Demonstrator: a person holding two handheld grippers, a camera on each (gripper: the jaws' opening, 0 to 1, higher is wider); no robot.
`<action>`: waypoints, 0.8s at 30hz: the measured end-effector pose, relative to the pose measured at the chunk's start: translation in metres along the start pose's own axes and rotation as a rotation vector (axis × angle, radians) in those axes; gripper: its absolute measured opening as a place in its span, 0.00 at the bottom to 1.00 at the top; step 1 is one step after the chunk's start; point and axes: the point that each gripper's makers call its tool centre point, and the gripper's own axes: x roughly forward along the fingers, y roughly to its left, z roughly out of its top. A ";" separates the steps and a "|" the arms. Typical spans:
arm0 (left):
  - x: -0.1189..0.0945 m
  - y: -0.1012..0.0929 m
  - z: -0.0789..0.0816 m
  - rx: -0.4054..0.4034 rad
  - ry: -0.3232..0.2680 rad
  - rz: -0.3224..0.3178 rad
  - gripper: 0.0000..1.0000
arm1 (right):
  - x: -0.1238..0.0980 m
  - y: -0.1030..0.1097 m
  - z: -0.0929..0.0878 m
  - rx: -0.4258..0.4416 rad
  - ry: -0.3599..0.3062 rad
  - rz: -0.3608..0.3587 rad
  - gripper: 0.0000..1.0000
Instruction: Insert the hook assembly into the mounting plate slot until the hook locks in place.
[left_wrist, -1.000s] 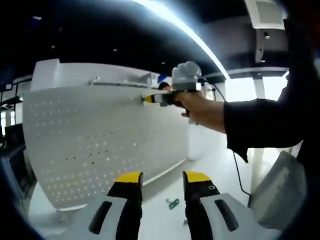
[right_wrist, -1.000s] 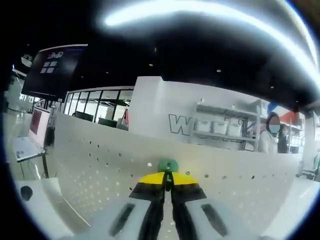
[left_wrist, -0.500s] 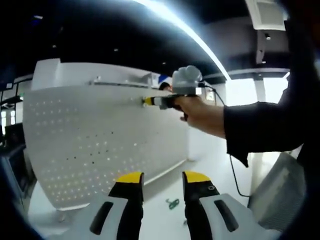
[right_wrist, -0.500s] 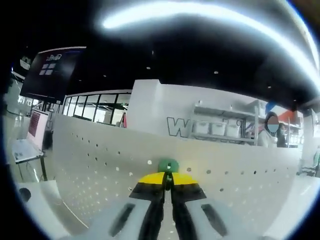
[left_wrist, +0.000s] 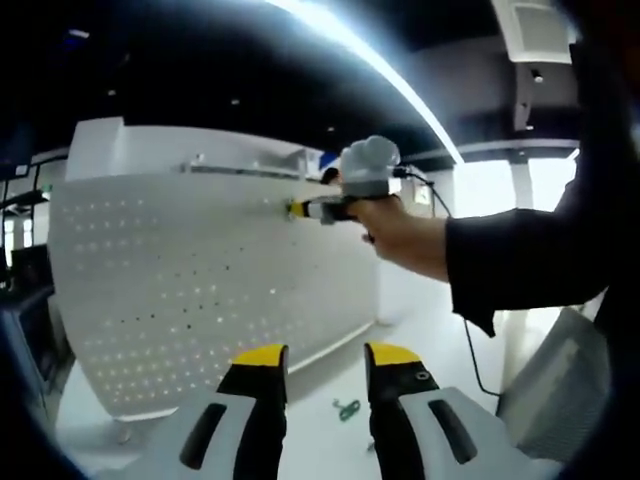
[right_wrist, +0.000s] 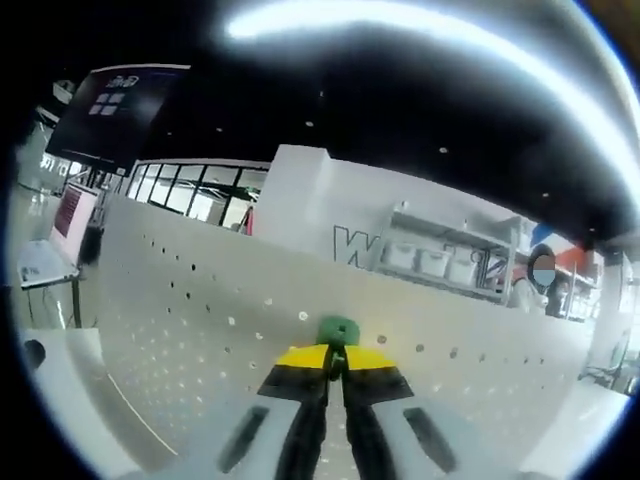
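Observation:
In the right gripper view my right gripper (right_wrist: 336, 356) is shut on a green hook (right_wrist: 337, 330), whose head pokes out past the yellow tips against the upper rows of the white perforated mounting plate (right_wrist: 200, 330). The left gripper view shows the same plate (left_wrist: 200, 270) standing upright. There the right gripper (left_wrist: 297, 209), held by a person's hand (left_wrist: 395, 225), touches the plate near its top edge. My left gripper (left_wrist: 323, 357) stands open low over the table with nothing between its fingers. A second green hook (left_wrist: 347, 408) lies on the white table below.
The plate stands on a white table (left_wrist: 320, 440). A cable (left_wrist: 470, 340) hangs from the right gripper. A person's dark sleeve (left_wrist: 530, 250) crosses the right of the left gripper view. Shelves with bins (right_wrist: 440, 262) and a person (right_wrist: 535, 285) stand behind the plate.
The right gripper view has rolled slightly, so the plate's top edge slopes more. In the left gripper view the hand and right gripper have shifted a little; the hook stays at the plate.

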 end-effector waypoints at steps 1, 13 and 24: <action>0.000 0.000 0.000 0.000 0.001 -0.001 0.31 | -0.001 0.001 0.000 -0.012 0.004 -0.002 0.02; -0.001 0.002 0.001 0.007 -0.003 0.008 0.31 | -0.003 0.004 -0.004 -0.101 0.040 0.002 0.04; -0.001 0.003 0.003 0.014 -0.007 0.012 0.32 | -0.012 0.003 -0.017 -0.071 0.078 0.011 0.11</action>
